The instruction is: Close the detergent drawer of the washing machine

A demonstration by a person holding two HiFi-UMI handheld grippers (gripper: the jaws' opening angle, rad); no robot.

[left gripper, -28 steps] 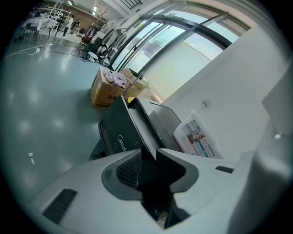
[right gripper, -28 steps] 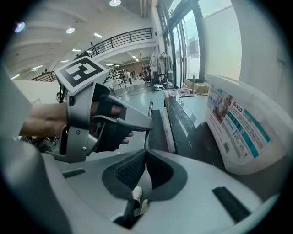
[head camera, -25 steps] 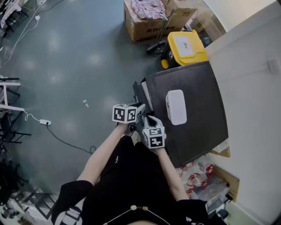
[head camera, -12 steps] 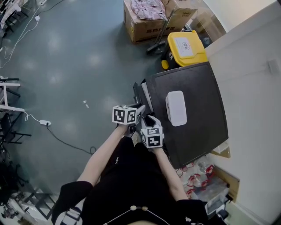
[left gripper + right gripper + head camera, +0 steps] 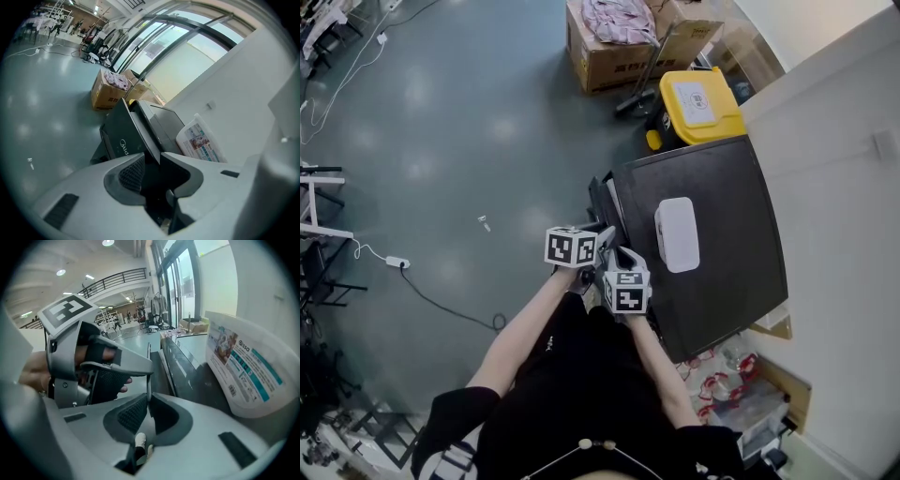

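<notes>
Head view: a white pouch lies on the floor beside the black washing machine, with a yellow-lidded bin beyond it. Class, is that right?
No. The head view shows the white pouch lying on top of the black washing machine, not on the floor beside it. The yellow-lidded bin beyond it is right.

**Left gripper view:** the near end of the detergent drawer (image 5: 139, 126) lies in shadow between the jaws of the left gripper (image 5: 150, 161). Whether the pads press on it cannot be judged.

**Head view:** that gripper covers part of the drawer. The front of the washing machine (image 5: 722, 281) is out of sight from above. A pale speck (image 5: 483, 222) on the floor (image 5: 441, 122) is too small to identify. The cardboard box (image 5: 609, 56) is cut by the top edge.

**Right gripper view:** the white pouch (image 5: 243, 371) runs off the right edge.
</notes>
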